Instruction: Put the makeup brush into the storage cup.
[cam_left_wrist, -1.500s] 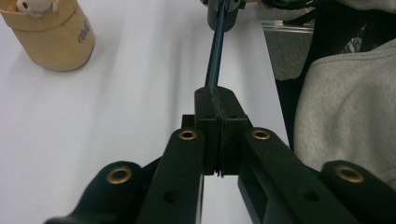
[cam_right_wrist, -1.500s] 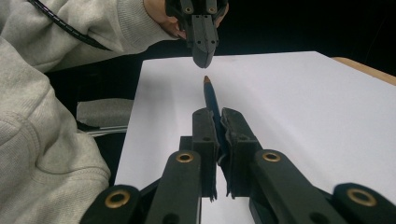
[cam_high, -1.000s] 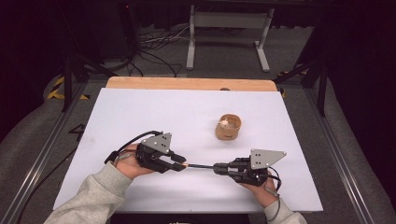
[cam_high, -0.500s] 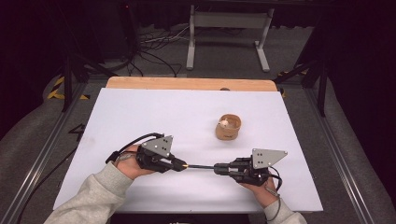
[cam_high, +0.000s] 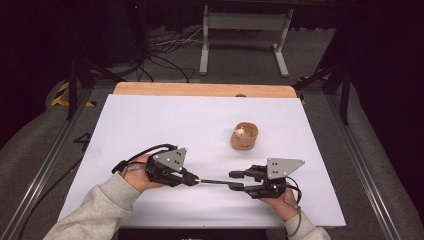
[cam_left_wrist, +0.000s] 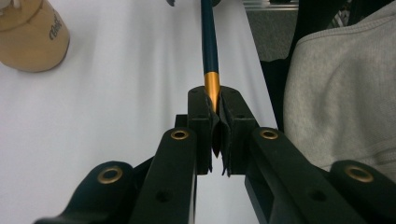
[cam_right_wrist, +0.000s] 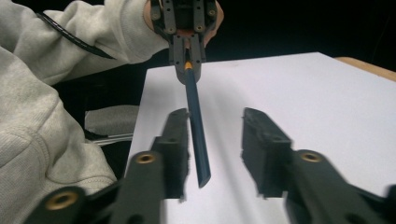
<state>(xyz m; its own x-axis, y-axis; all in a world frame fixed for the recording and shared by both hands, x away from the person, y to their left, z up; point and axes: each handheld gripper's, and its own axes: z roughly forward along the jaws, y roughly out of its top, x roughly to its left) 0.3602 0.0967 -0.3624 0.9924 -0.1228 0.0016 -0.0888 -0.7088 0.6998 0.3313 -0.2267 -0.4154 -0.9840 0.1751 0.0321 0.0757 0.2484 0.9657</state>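
Pen held between two grippers over the white tabletop (cam_high: 150, 125)

The left gripper (cam_high: 192, 178) has its fingers (cam_left_wrist: 205, 116) closed on the gold end of a dark blue pen (cam_high: 215, 182), which runs level toward the right gripper (cam_high: 237, 180); there the fingers (cam_right_wrist: 175, 140) stand apart, the pen's free end lying between them and close against one finger. A tan cup (cam_high: 244, 137) sits farther back, well apart from both

Pen (cam_left_wrist: 209, 44) far end cropped, tan cup (cam_left_wrist: 29, 38) cut off (print blurred)
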